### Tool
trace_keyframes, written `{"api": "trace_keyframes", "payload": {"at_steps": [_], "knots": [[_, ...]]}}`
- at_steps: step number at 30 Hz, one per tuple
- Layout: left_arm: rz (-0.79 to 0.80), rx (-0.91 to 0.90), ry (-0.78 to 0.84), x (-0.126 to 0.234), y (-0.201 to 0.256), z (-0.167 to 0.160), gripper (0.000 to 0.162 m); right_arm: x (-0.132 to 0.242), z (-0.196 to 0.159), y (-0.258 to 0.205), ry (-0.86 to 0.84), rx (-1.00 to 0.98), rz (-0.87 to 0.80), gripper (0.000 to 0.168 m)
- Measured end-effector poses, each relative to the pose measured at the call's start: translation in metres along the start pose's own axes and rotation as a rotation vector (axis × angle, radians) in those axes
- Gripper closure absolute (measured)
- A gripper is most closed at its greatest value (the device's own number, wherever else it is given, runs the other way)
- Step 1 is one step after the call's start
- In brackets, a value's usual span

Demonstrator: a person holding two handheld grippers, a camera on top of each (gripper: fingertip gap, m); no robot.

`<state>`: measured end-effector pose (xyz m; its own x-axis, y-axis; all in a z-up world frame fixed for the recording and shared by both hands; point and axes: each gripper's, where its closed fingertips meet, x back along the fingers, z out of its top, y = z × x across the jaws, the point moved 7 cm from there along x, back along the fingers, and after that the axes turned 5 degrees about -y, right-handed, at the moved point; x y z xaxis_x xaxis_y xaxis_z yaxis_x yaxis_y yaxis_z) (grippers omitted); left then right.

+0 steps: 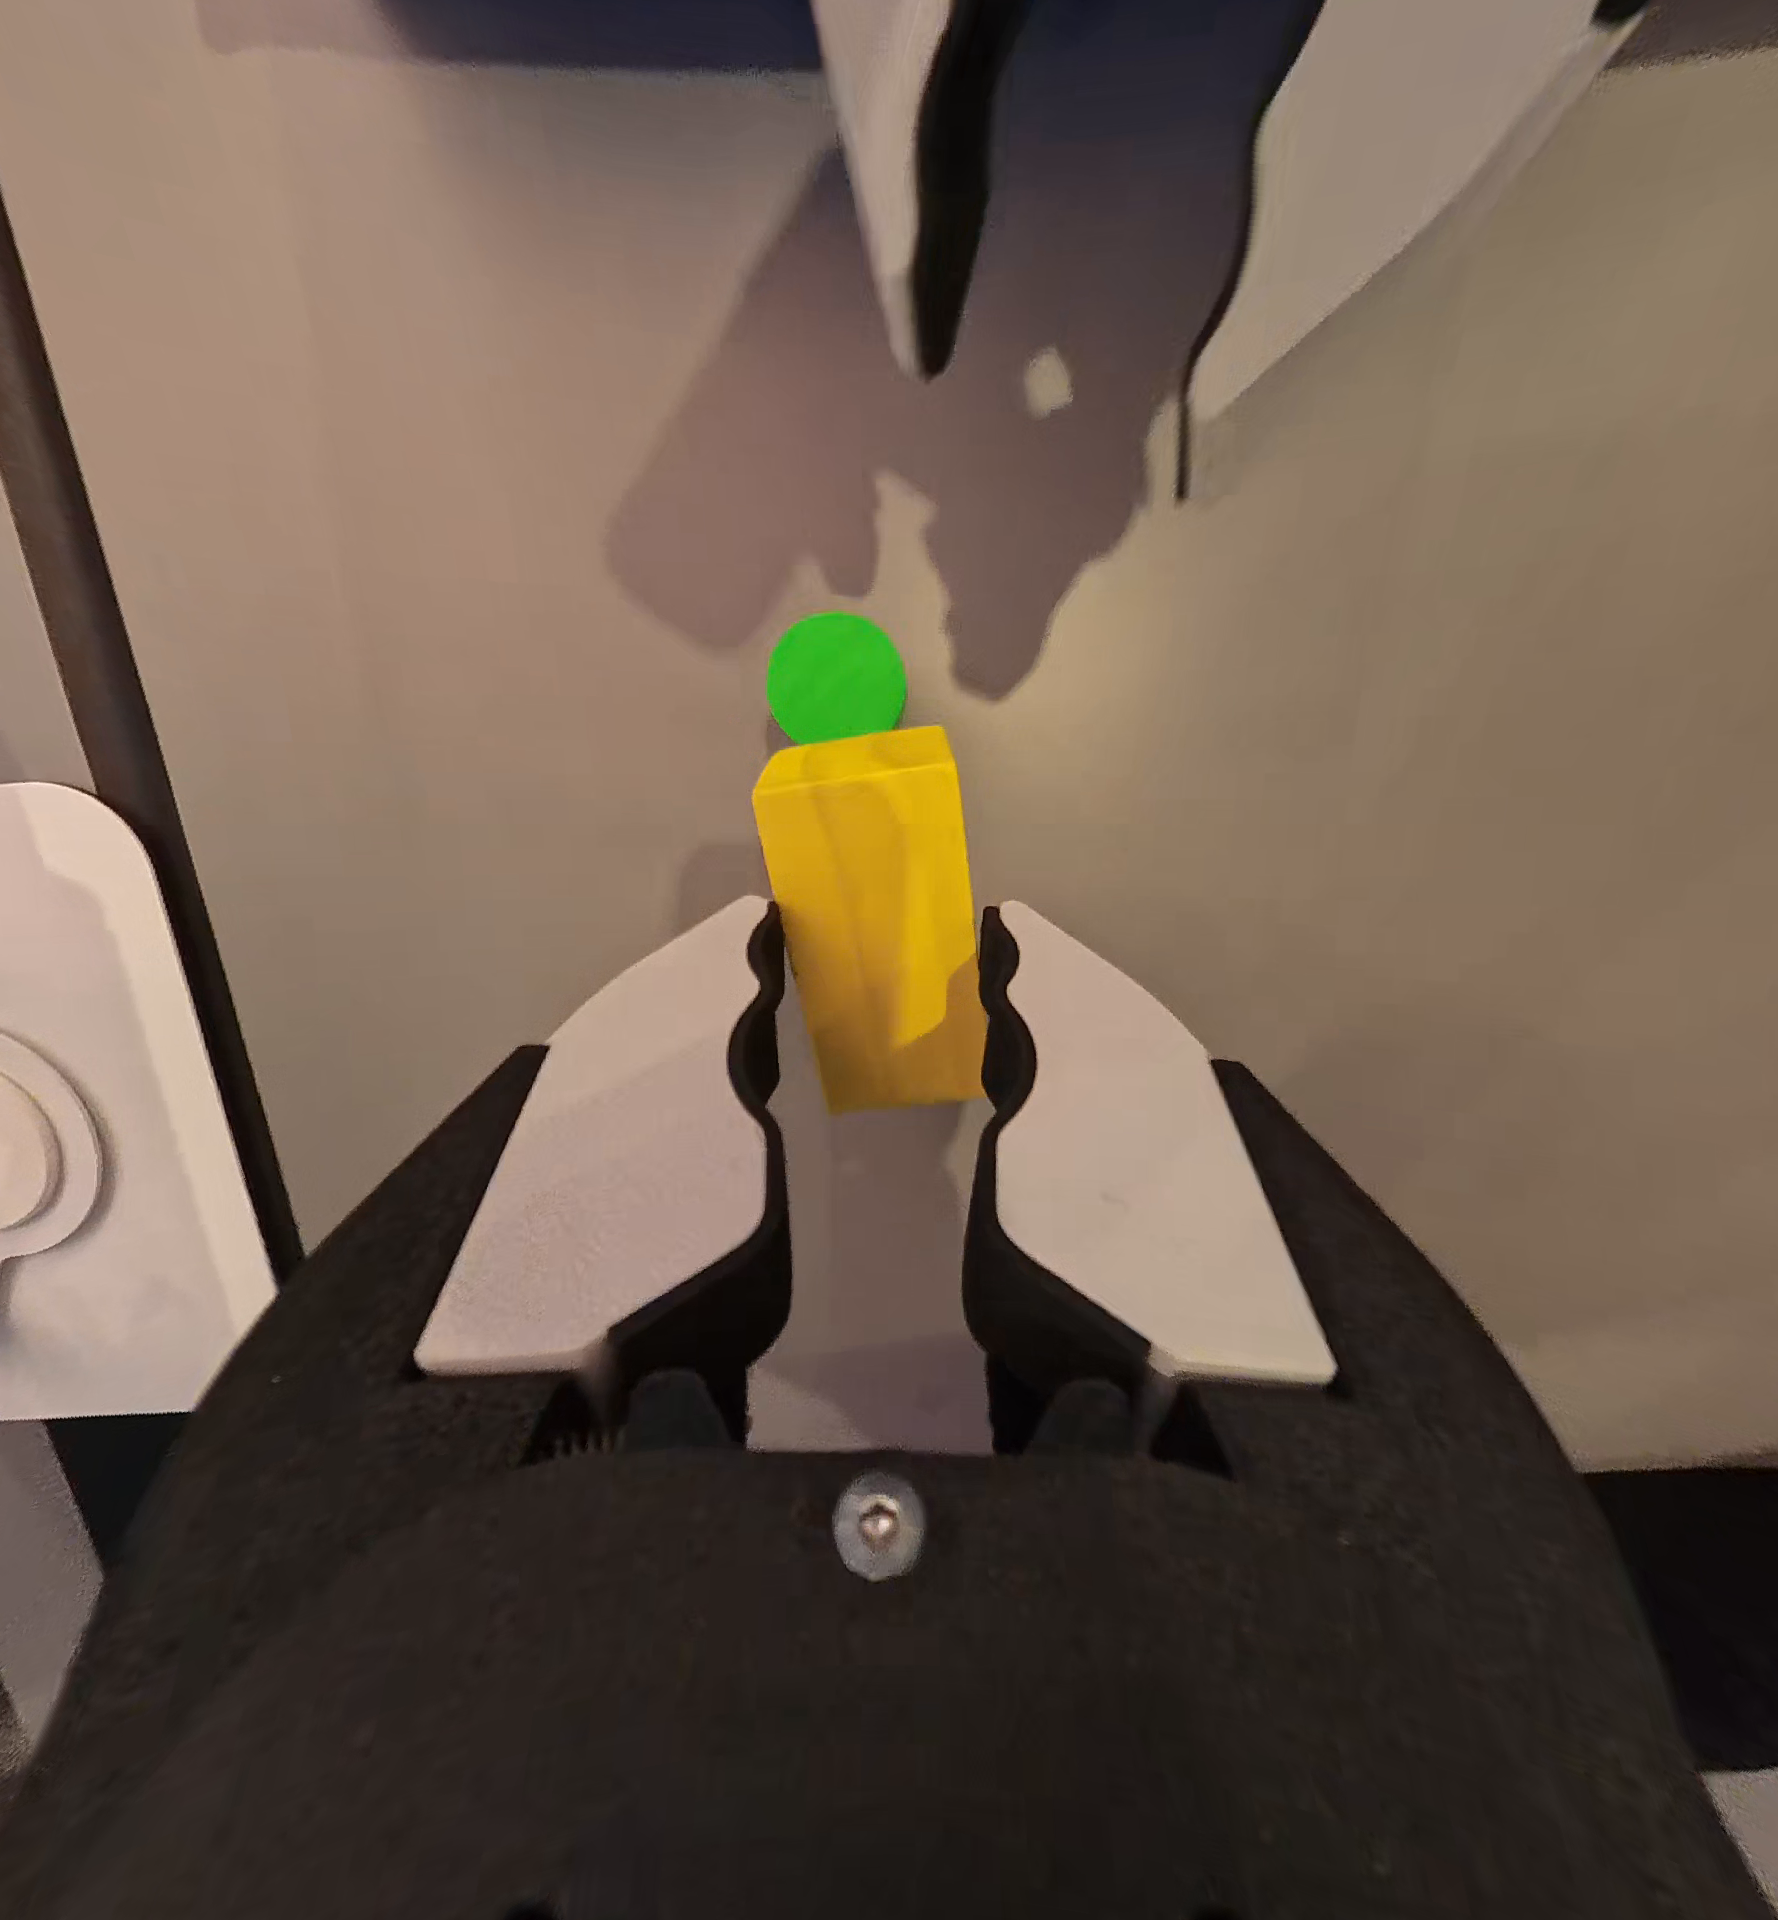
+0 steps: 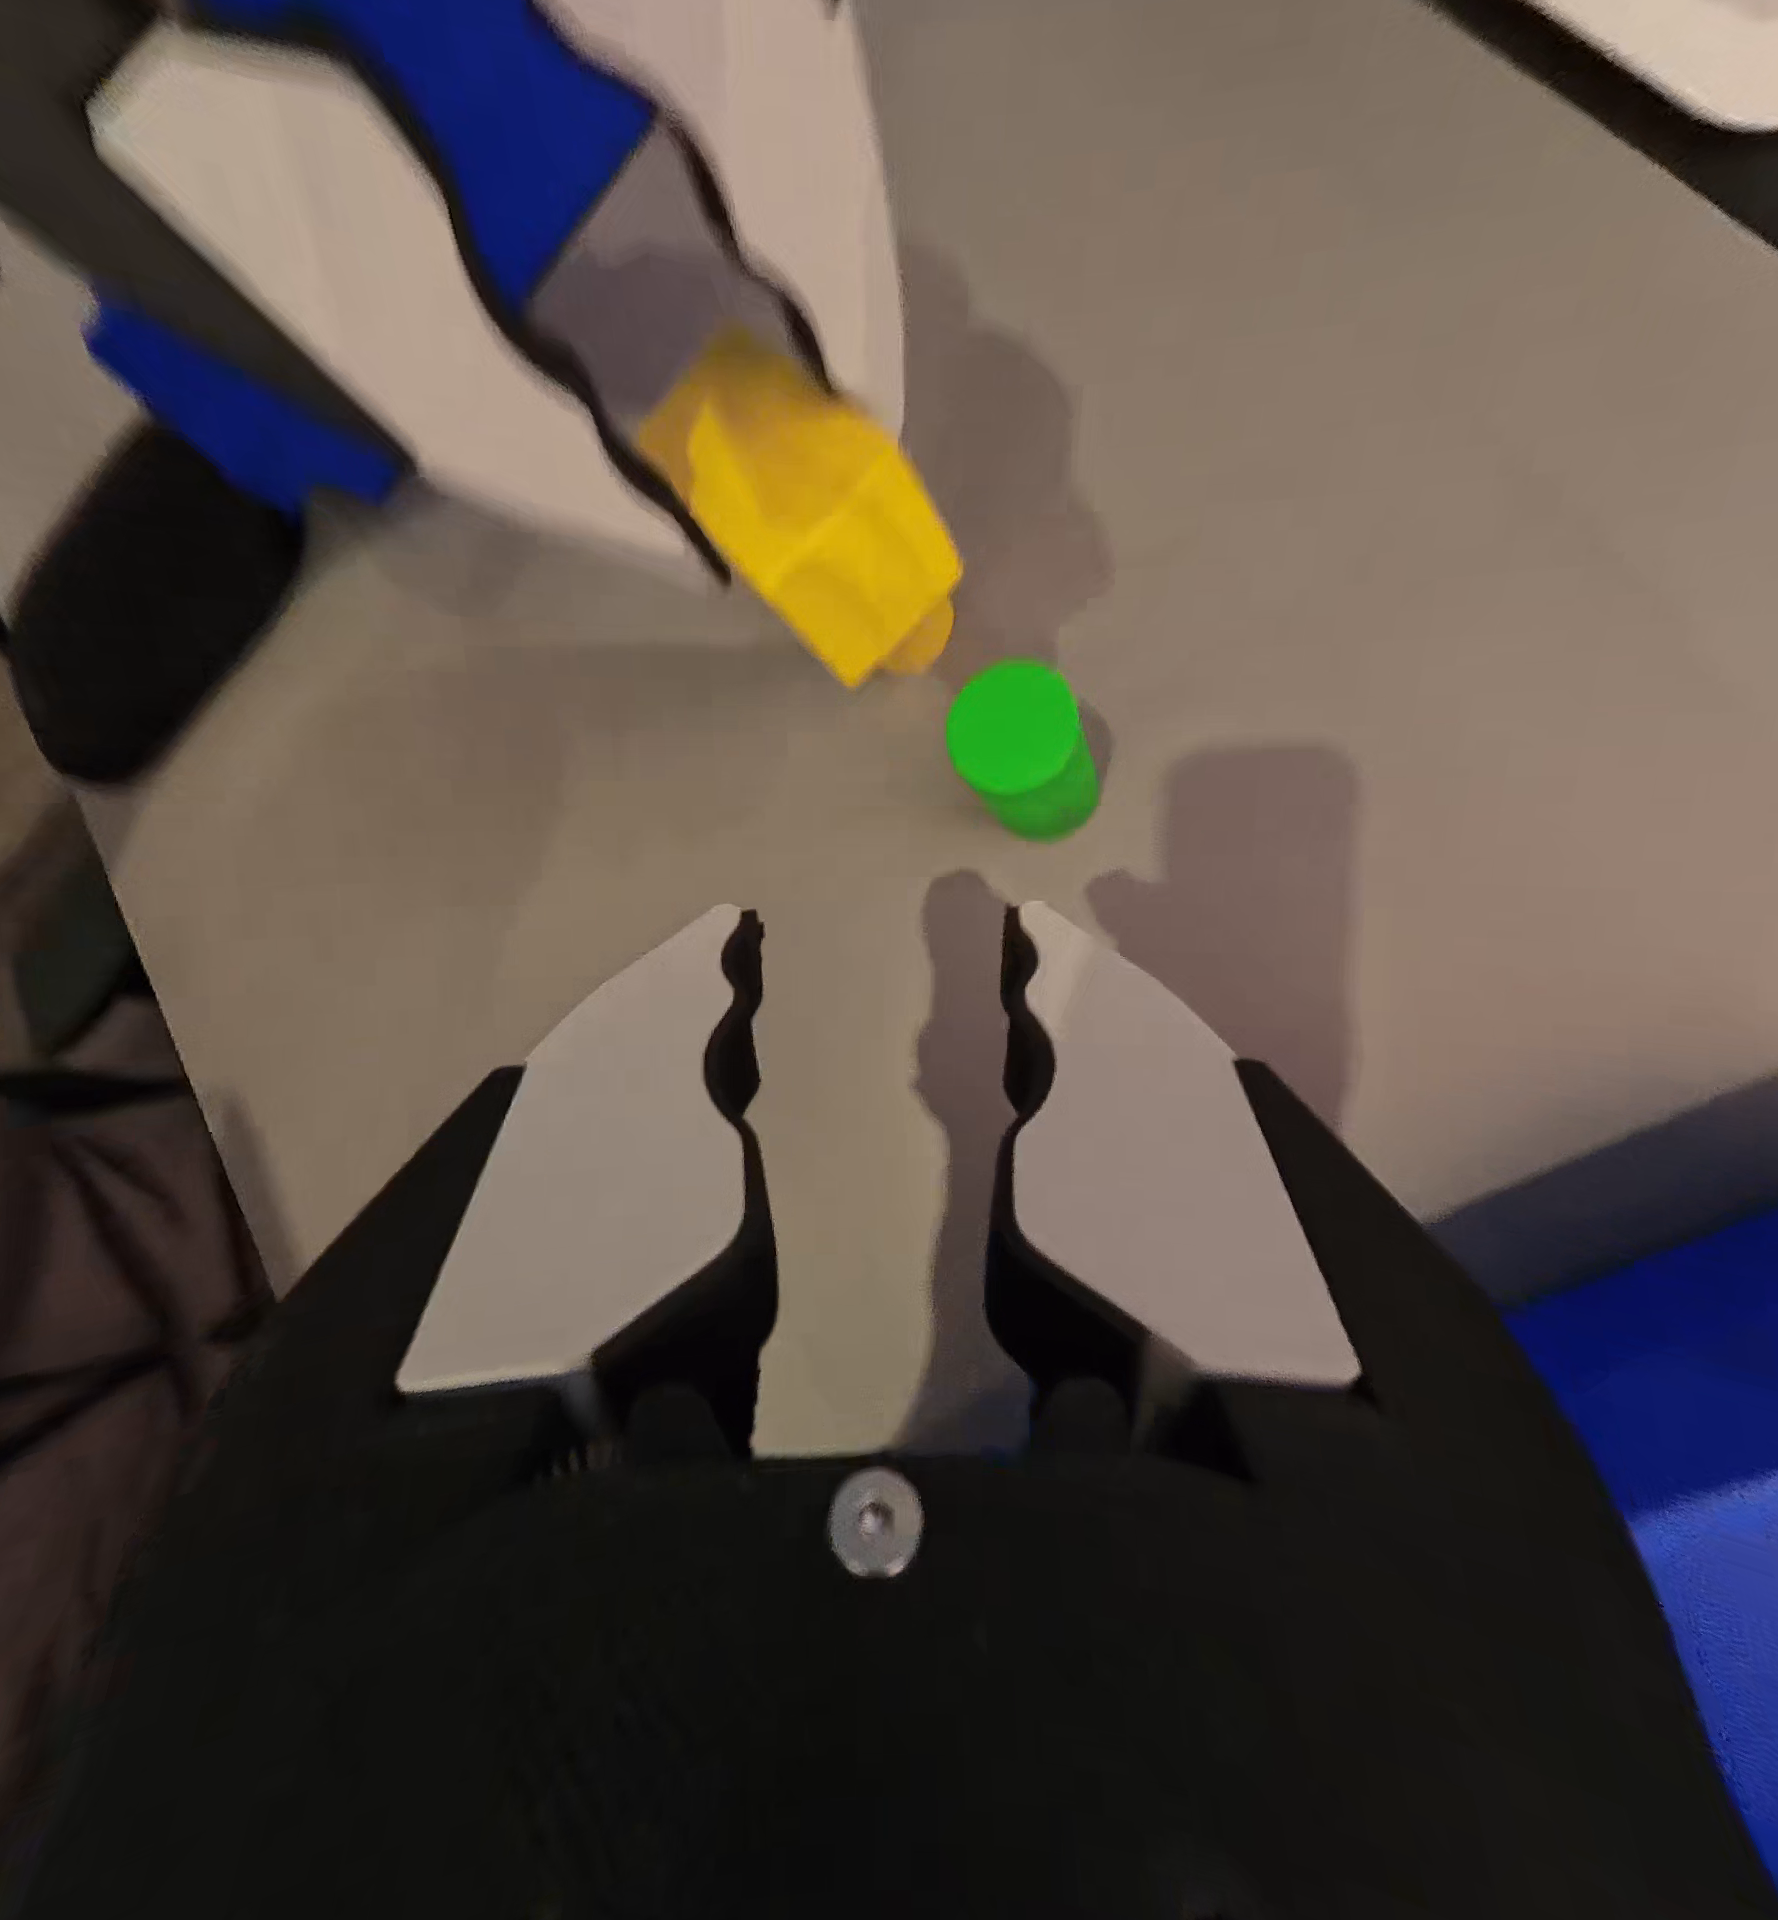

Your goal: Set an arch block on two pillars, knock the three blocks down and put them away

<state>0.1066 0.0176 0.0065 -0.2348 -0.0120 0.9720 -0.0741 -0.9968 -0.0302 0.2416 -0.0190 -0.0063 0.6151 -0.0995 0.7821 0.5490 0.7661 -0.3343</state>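
Observation:
My left gripper (image 1: pixel 880 920) is shut on a yellow block (image 1: pixel 864 831), which points forward, away from the camera. A green cylinder (image 1: pixel 836 678) stands upright on the grey table (image 1: pixel 1436 883) just beyond the block's far end. In the right wrist view my right gripper (image 2: pixel 880 920) is open and empty, a short way short of the green cylinder (image 2: pixel 1020 743). The left gripper (image 2: pixel 771 468) comes in there from the upper left, blurred, with the yellow block (image 2: pixel 833 540) tilted down toward the cylinder. The right gripper (image 1: pixel 1056 426) also shows at the top of the left wrist view.
A dark bar (image 1: pixel 85 623) runs along the table's left edge, with a white moulded plate (image 1: pixel 43 1091) beyond it. A blue surface (image 2: pixel 1695 1507) lies past the table's edge at lower right in the right wrist view. A white object (image 2: pixel 1716 62) sits at the far corner. The left gripper's tips are roughly 8 centimetres from the right gripper's. From either gripper's tips it is about 6 centimetres to the green cylinder (image 2: pixel 1020 743). Seen from the left wrist view (image 1: pixel 831 648) as well.

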Motion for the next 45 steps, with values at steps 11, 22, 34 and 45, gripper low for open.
{"api": "trace_keyframes", "payload": {"at_steps": [11, 22, 34, 45], "knots": [[0.027, 0.020, -0.009, 0.024, 0.002, -0.017, 0.125, -0.045, -0.011, -0.003, 0.433, 0.104, -0.502, 0.106], [0.017, -0.018, -0.060, 0.019, 0.001, -0.006, 0.125, -0.093, -0.020, 0.013, 0.390, 0.106, -0.581, 0.128], [0.032, -0.018, -0.097, 0.012, -0.004, -0.006, 0.126, -0.099, -0.017, 0.014, 0.336, 0.117, -0.410, 0.135], [0.039, -0.026, -0.139, -0.005, -0.003, -0.004, 0.126, -0.102, -0.013, 0.003, 0.349, 0.192, -0.408, 0.123]]}}
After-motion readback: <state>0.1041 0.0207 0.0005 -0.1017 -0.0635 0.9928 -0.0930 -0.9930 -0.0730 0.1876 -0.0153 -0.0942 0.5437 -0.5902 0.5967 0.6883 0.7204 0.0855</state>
